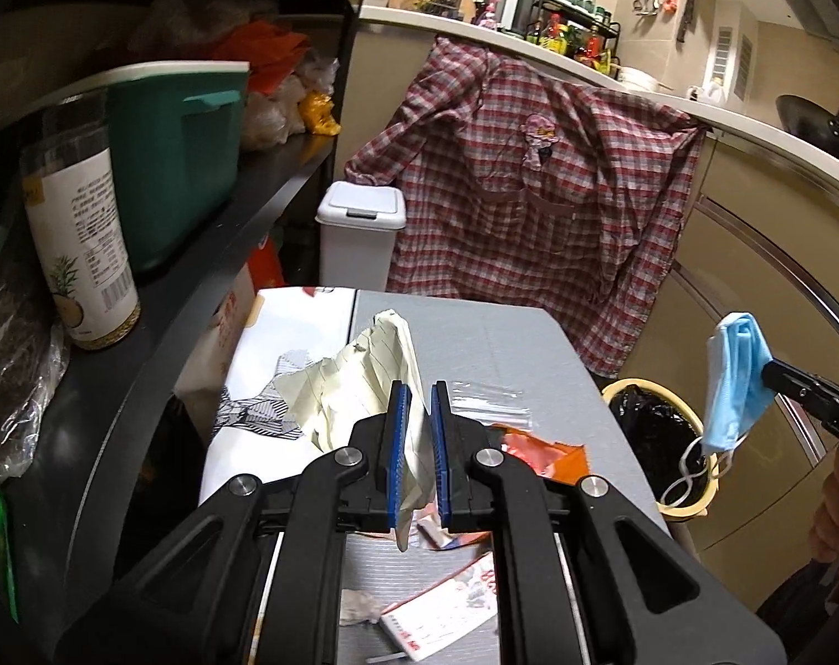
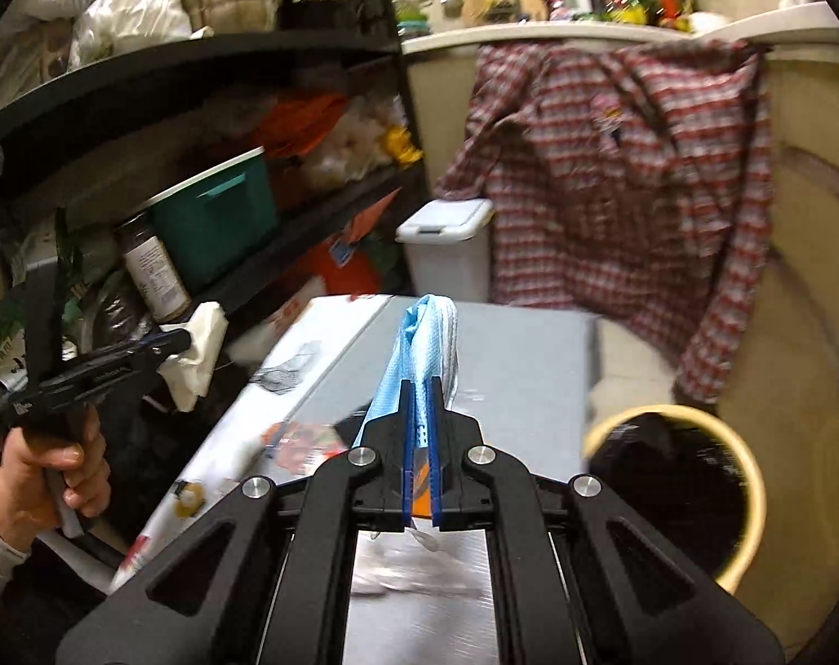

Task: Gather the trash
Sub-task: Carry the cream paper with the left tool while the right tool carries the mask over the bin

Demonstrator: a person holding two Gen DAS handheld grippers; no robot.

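My left gripper (image 1: 419, 396) is shut on a crumpled sheet of lined cream paper (image 1: 358, 382), held above the grey table (image 1: 508, 343); the right wrist view shows that paper (image 2: 198, 349) at the far left. My right gripper (image 2: 418, 388) is shut on a light blue face mask (image 2: 419, 343), lifted over the table. In the left wrist view the mask (image 1: 732, 382) hangs at the right, above a yellow-rimmed bin with a black liner (image 1: 655, 432), its white ear loops dangling. That bin (image 2: 674, 487) lies low on the right of the right wrist view.
On the table lie an orange wrapper (image 1: 541, 451), a clear plastic bag (image 1: 491, 402), a printed card (image 1: 441, 609) and a patterned white paper (image 1: 270, 388). A white lidded bin (image 1: 358, 233) stands beyond, beside a hanging plaid shirt (image 1: 530, 188). Black shelves (image 1: 198, 255) crowd the left.
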